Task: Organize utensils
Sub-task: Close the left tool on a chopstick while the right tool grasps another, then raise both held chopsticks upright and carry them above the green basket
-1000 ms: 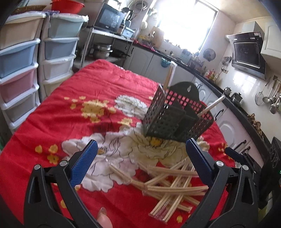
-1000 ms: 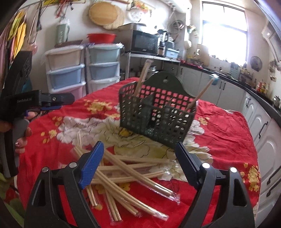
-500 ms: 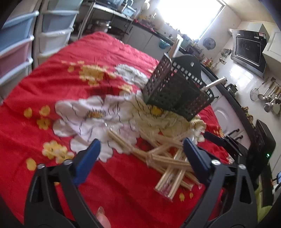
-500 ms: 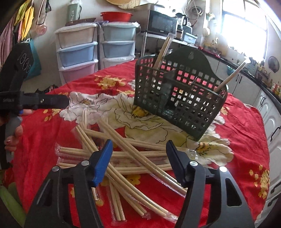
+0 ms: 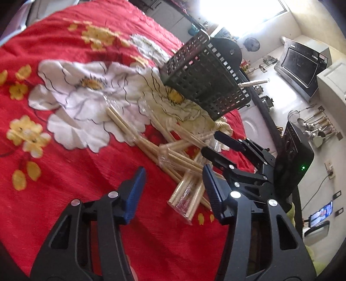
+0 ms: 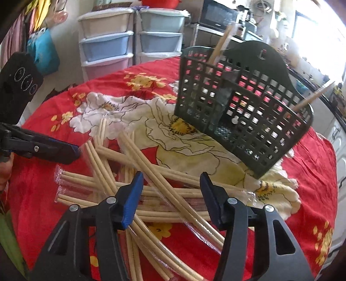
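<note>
Kitchen desk [image 6: 313,173], red floral cloth – black basket [image 6: 244,112] seen holding only two chopstick pairs. Wrapped chopsticks [image 6: 151,183] left piled beside it. Left tool [image 5: 173,190] and right tool [image 6: 170,192] just narrowed, still apart – nothing gripped.

no text, label, brand or number could be read in either view. the microwave [image 6: 218,16] on the shelf carried a pale strip where a brand name might sit, too small to make out. the oven [image 5: 302,64] on the wall showed small marks along its top edge, blurred beyond reading. a lit phone screen [image 5: 322,215] at the right edge showed a picture but no legible words.
</note>
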The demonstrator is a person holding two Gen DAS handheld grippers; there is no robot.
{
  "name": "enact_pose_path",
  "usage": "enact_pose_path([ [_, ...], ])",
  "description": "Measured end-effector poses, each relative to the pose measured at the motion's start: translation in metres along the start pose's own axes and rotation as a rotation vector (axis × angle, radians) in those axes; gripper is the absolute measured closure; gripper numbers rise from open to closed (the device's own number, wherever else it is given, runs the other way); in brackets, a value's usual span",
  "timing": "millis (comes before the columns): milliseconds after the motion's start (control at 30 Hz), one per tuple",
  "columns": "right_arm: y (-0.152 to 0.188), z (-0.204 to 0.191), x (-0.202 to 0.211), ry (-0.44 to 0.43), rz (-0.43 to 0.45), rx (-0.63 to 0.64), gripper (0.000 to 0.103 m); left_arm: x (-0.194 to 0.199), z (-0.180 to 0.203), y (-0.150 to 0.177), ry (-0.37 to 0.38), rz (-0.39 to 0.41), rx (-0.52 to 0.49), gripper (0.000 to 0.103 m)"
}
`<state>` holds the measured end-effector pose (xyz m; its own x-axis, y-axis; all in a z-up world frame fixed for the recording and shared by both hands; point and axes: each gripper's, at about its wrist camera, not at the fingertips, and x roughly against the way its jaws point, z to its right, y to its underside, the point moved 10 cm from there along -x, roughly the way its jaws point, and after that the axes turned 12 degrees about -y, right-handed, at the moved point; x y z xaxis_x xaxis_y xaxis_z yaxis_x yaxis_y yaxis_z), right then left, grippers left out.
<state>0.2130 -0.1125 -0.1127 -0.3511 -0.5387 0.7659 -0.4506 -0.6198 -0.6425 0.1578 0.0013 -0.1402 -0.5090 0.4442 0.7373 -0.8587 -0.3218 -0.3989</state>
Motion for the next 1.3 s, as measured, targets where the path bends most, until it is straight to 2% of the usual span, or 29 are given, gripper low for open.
enact_pose_path([
  [100,-0.001,-0.002,-0.007,-0.006,-0.02,0.021,0.052,-0.005,0.002,0.001,0.028,-0.027,0.029,0.061],
  [300,-0.003,0.0,-0.018,-0.021,-0.049,0.021,0.063,-0.014,0.002,-0.006,0.091,-0.059,0.127,0.061],
  [400,-0.005,0.0,-0.02,-0.002,-0.046,0.033,0.076,-0.017,0.001,-0.011,0.102,-0.064,0.164,0.064],
  [433,-0.006,0.0,-0.021,-0.002,-0.042,0.032,0.084,-0.017,0.0,-0.012,0.103,-0.064,0.175,0.066],
  [467,-0.007,0.001,-0.02,-0.005,-0.037,0.024,0.086,-0.018,-0.001,-0.013,0.104,-0.064,0.182,0.068],
  [533,-0.008,0.005,-0.018,-0.009,-0.028,0.012,0.088,-0.02,-0.003,-0.014,0.101,-0.065,0.207,0.075],
  [733,-0.01,0.011,-0.007,0.015,0.002,0.005,0.098,-0.022,-0.01,-0.014,0.096,-0.066,0.237,0.086],
  [933,-0.017,0.008,0.003,0.011,0.042,0.002,0.098,-0.017,-0.01,-0.014,0.109,-0.053,0.229,0.093],
  [1100,-0.02,0.007,0.009,-0.003,0.073,-0.022,0.098,0.0,-0.005,-0.02,0.114,-0.002,0.192,0.096],
  [1300,-0.032,0.011,0.034,-0.058,0.185,-0.093,0.098,0.024,0.009,-0.035,0.123,0.076,0.142,0.097],
])
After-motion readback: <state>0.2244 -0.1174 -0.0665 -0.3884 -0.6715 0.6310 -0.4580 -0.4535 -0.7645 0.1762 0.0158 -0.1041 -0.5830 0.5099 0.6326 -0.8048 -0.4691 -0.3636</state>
